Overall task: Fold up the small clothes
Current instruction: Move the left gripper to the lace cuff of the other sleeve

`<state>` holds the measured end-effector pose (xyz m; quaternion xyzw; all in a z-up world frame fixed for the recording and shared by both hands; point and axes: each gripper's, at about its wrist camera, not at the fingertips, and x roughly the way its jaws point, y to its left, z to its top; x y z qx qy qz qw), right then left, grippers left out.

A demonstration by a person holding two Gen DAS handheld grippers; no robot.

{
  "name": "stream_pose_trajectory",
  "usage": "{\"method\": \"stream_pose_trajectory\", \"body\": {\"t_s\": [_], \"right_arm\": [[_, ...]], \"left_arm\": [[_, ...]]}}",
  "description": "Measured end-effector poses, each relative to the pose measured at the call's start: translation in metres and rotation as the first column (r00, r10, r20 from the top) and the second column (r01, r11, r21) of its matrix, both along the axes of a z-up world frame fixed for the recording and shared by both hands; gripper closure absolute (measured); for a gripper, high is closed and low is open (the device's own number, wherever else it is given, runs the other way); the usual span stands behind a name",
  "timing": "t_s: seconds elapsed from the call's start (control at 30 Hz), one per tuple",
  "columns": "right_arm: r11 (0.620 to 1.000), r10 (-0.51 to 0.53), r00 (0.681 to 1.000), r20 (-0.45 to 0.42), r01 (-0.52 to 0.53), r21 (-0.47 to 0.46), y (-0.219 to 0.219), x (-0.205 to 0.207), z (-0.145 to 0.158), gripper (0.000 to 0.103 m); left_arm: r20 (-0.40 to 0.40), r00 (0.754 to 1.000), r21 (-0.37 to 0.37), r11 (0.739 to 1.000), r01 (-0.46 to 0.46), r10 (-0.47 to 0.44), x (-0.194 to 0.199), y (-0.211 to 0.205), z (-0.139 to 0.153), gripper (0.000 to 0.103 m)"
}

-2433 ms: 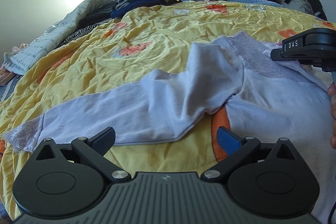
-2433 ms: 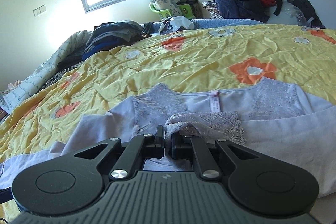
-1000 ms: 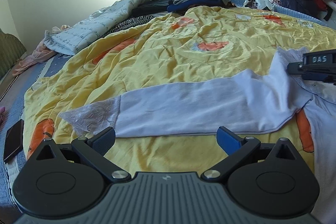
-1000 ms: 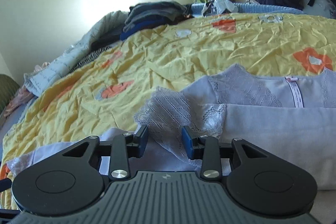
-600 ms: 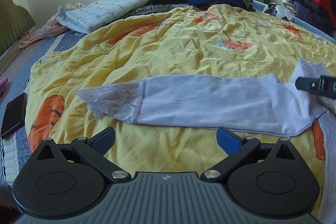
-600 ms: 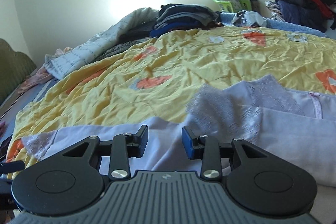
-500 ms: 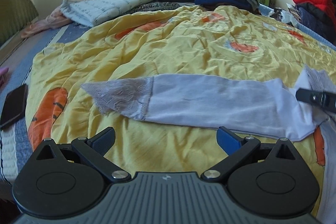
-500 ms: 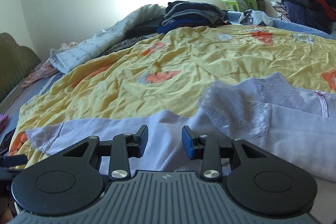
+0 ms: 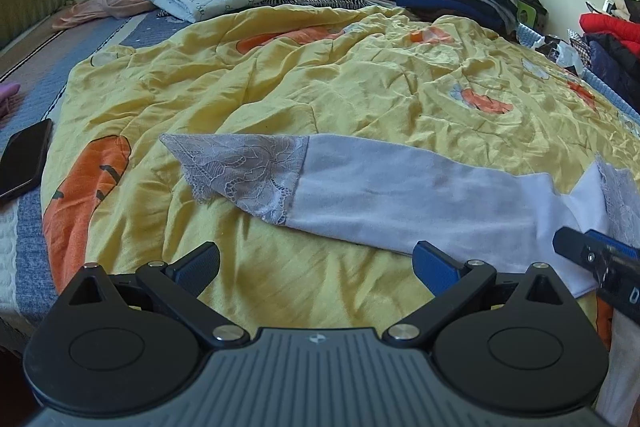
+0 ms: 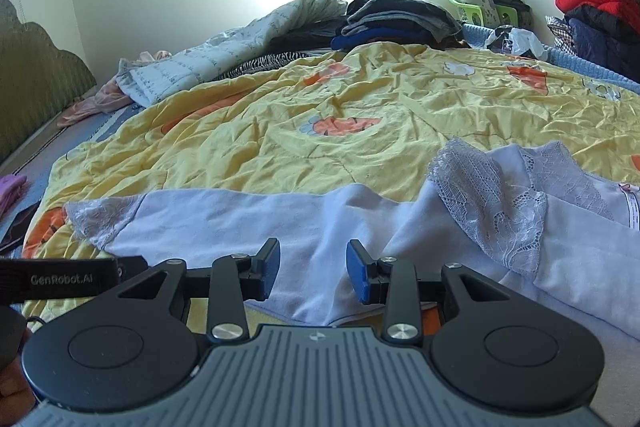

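Garment: a pale lilac long-sleeved top with lace trim lies flat on the near part of the bed, its body at the right in the right wrist view.
Folded sleeve: one lace-cuffed sleeve lies laid over the body of the top, cuff toward the far left shoulder.
Open sleeve: the other long lilac sleeve stretches out to the left across the cover, its grey lace cuff at the far left end, not yet brought in.
Progress: early, by my reading; one sleeve appears folded, the second sleeve and the folds of the body are left.
Left gripper: black two-finger claw with blue pads, spread wide and empty, tilted down over bare yellow cover just near the sleeve's near edge, the cuff beyond and left of it.
Right gripper: matching black claw, jaws parted and clamping nothing, hovering above the sleeve where it meets the body; it also shows at the right edge of the left wrist view.
Bedding: crumpled yellow quilt cover with orange flower prints under the top.
Surroundings: a dark flat phone at the left edge of the bed; a stack of dark folded clothes far off by the window.
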<state>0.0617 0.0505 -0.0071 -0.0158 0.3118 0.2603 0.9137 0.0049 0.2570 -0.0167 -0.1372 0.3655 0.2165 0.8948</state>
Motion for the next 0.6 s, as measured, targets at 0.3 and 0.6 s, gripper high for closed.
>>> {"method": "stream_pose_trajectory", "body": {"t_s": [0.3,0.6], "right_arm": [[0.997,0.062,0.998,0.012,-0.062,-0.044,0.013,-0.012,-0.002,0.056],[0.987,0.143,0.990,0.009,-0.142,-0.071,0.030,-0.019,-0.007,0.052]], "left_arm": [[-0.008,0.999,-0.110,0.993,-0.040,0.039,0.007,0.014,-0.007,0.000],[0.003,0.999,-0.141,0.989,-0.045,0.046,0.014,0.019,-0.008,0.000]]}}
